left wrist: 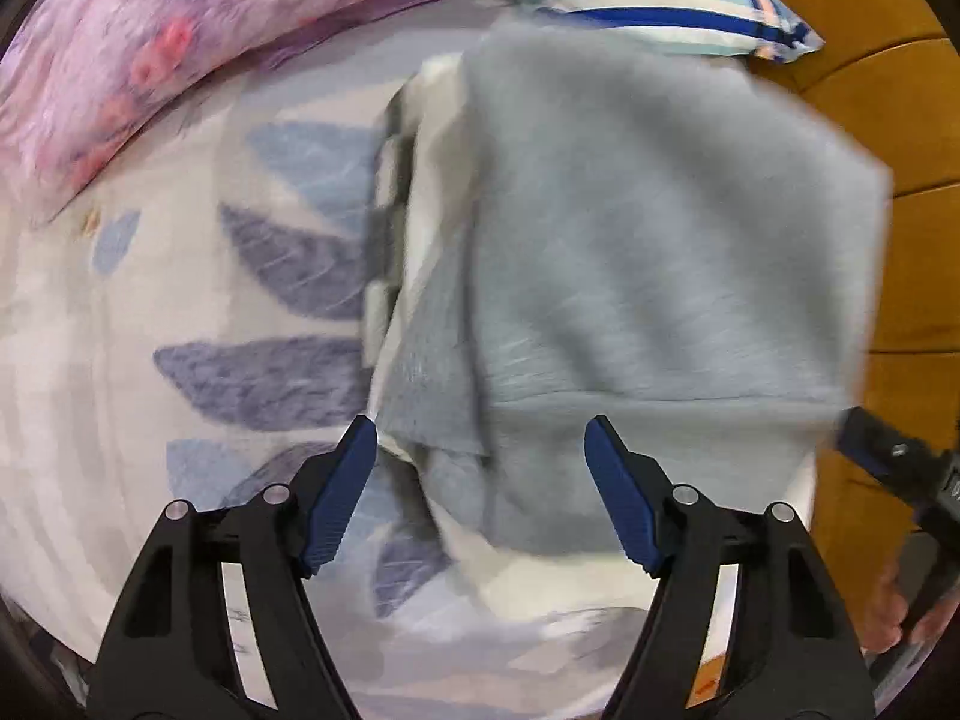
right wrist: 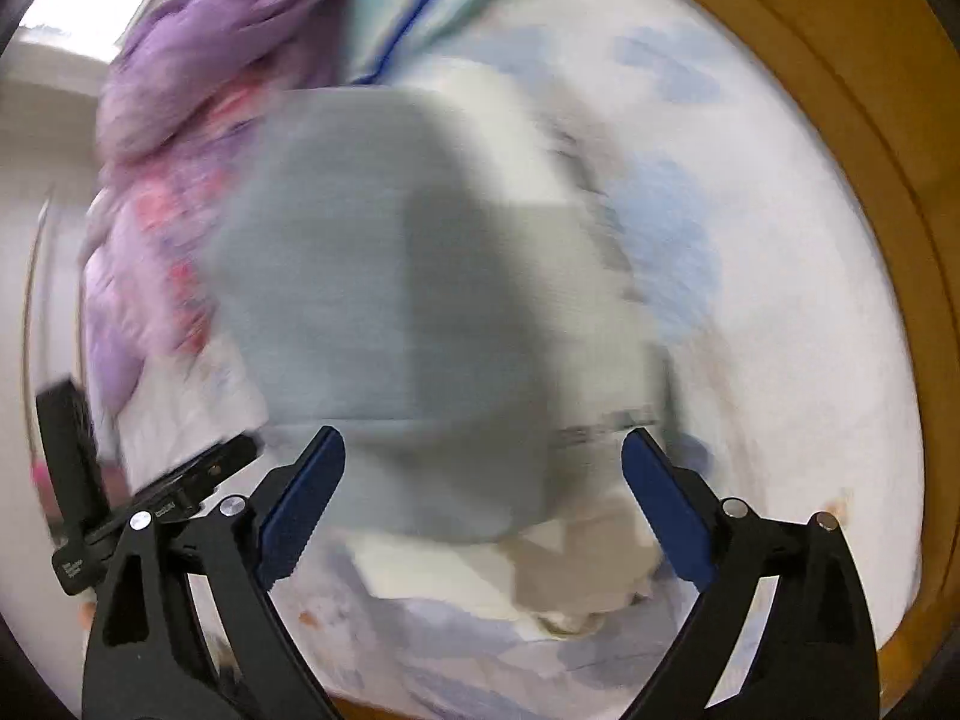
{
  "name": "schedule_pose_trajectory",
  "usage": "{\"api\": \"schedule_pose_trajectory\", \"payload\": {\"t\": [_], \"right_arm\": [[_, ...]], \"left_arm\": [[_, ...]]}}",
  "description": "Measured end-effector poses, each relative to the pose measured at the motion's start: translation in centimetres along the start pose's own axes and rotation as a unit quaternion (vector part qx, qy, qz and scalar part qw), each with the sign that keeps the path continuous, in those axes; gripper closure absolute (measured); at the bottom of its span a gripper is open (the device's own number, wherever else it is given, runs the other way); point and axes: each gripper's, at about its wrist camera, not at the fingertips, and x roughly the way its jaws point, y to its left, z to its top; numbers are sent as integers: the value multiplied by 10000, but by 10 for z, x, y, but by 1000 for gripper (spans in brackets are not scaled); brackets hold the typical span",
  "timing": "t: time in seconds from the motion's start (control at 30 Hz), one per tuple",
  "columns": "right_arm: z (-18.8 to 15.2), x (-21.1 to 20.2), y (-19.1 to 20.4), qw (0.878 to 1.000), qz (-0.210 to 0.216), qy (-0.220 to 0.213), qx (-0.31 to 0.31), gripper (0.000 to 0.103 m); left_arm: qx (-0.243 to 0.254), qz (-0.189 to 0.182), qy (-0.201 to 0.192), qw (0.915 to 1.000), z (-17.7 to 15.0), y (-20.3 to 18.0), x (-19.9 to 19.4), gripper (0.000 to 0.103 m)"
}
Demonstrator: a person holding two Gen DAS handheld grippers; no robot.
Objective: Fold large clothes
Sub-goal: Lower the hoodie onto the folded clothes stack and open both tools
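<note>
A grey garment (left wrist: 630, 252) with white parts lies folded into a block on the bed; it also shows in the right wrist view (right wrist: 372, 288), blurred. My left gripper (left wrist: 480, 438) is open and empty, hovering over the garment's near hem. My right gripper (right wrist: 483, 450) is open and empty, above the garment's near edge. The right gripper's tip shows at the right edge of the left wrist view (left wrist: 888, 456). The left gripper's body shows at the left of the right wrist view (right wrist: 180, 480).
The bed sheet (left wrist: 180, 312) is white with blue leaf prints. A purple floral quilt (left wrist: 150, 30) lies at the far left, a light-blue striped pillow (left wrist: 660, 6) at the back. The wooden bed frame (left wrist: 900, 180) runs along the right.
</note>
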Motion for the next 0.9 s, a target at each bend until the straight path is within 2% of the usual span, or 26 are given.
{"api": "schedule_pose_trajectory", "payload": {"t": [0.03, 0.07, 0.13, 0.17, 0.2, 0.23, 0.27, 0.3, 0.33, 0.4, 0.47, 0.53, 0.57, 0.67, 0.73, 0.77, 0.83, 0.87, 0.9], "right_arm": [[-11, -14, -2, 9996, -7, -265, -48, 14], [-20, -30, 0, 9983, -124, -557, -153, 19], [-25, -51, 13, 9953, 51, -845, -471, 41], [-22, -60, 22, 9943, 71, -874, -603, 64], [-18, -62, 29, 9933, 154, -883, -724, 70], [-11, -62, 42, 9909, 339, -910, -928, 73], [-5, -59, 52, 9891, 339, -932, -1090, 83], [4, -54, 60, 9873, 241, -961, -1238, 90], [15, -44, 69, 9870, 149, -908, -1319, 91], [41, 0, 71, 9933, -348, -346, -1049, 95], [61, 23, 63, 9939, -576, -368, -861, 96], [72, 29, 60, 9957, -465, -450, -661, 96], [75, 27, 59, 9972, -366, -419, -507, 96], [71, 21, 69, 9944, -683, -392, -702, 96], [63, 17, 71, 9928, -737, -476, -813, 94], [62, 14, 70, 9927, -700, -532, -823, 94], [55, 6, 67, 9941, -547, -596, -724, 90], [54, 4, 66, 9950, -463, -585, -659, 82], [54, 2, 66, 9961, -360, -555, -592, 58]], "left_arm": [[-25, 84, -78, 9999, -8, 6, -1, 30], [-52, 155, -166, 9997, -16, 9, -3, 31], [-60, 183, -429, 9989, -22, 8, -16, 42], [-22, 51, -516, 9987, -20, 5, -22, 53], [-11, -43, -568, 9984, -19, 2, -26, 61], [-30, -198, -688, 9974, -10, -2, -32, 64], [8, -352, -834, 9959, 1, -7, -36, 67], [72, -436, -938, 9946, 9, -12, -38, 72], [181, -514, -1042, 9931, 26, -21, -35, 75], [214, -652, -869, 9938, 52, -31, -12, 77], [161, -621, -538, 9965, 71, -37, 24, 79], [124, -602, -678, 9958, 82, -37, 40, 79], [101, -558, -691, 9960, 86, -36, 38, 79], [12, -698, -560, 9960, 83, -29, 31, 78], [173, -644, -573, 9961, 76, -31, 27, 78], [268, -555, -602, 9963, 70, -33, 25, 75], [353, -303, -642, 9968, 61, -36, 19, 64], [400, -117, -679, 9968, 56, -38, 14, 49], [480, -42, -715, 9963, 46, -42, 5, 41]]}}
